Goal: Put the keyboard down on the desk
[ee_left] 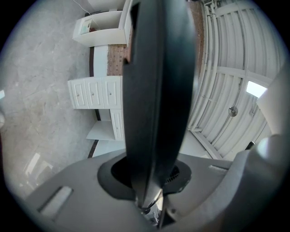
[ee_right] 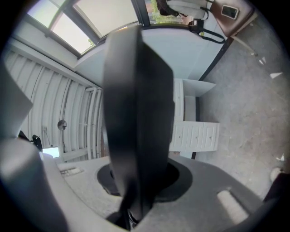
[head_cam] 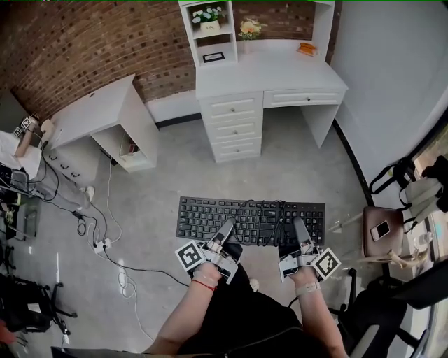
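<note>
A black keyboard (head_cam: pixel 250 222) hangs level in the air over the grey floor, its cable (head_cam: pixel 274 215) looped on top of the keys. My left gripper (head_cam: pixel 225 236) is shut on its near edge left of centre. My right gripper (head_cam: pixel 301 236) is shut on the near edge further right. In the left gripper view the keyboard (ee_left: pixel 156 90) stands edge-on as a dark slab running up from my left gripper (ee_left: pixel 152 183). The right gripper view shows the same slab (ee_right: pixel 136 113) clamped in my right gripper (ee_right: pixel 138 188). The white desk (head_cam: pixel 269 73) with drawers stands ahead against the brick wall.
On the desk's hutch are flowers (head_cam: pixel 208 15), a small frame (head_cam: pixel 213 56) and an orange item (head_cam: pixel 306 48). A second white desk (head_cam: pixel 98 115) stands at the left. Cables and a power strip (head_cam: pixel 98 245) lie on the floor. A brown stool with a phone (head_cam: pixel 381 231) is at the right.
</note>
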Motion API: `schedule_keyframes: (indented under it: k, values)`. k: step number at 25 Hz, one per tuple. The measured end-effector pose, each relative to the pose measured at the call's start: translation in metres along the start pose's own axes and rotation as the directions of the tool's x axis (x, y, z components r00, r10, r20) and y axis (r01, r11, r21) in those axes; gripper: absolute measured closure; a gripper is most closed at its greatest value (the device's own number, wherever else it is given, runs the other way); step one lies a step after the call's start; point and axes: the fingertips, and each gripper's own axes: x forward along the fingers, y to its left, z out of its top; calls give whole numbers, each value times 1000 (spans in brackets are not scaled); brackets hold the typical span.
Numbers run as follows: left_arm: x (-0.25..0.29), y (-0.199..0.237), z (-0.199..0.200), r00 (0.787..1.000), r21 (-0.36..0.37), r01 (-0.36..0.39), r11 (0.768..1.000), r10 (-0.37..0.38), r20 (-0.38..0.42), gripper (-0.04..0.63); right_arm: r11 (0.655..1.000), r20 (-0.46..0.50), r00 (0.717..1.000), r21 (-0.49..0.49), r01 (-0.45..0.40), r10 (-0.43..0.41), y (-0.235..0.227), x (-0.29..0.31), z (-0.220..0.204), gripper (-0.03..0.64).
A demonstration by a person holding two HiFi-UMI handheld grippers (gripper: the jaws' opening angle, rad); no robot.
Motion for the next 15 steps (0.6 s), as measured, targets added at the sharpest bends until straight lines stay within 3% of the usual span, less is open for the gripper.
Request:
schedule_keyframes:
  k: [5, 15]
  values:
    - [21, 12, 15, 1000, -18, -13, 1000, 13, 3, 529, 1000, -5, 1000, 15, 23, -23, -14, 24, 8, 541]
    - [122, 30, 73, 1000, -33, -2, 999, 2, -9, 529, 1000, 5, 1000, 3, 26, -26, -27, 128, 54, 541]
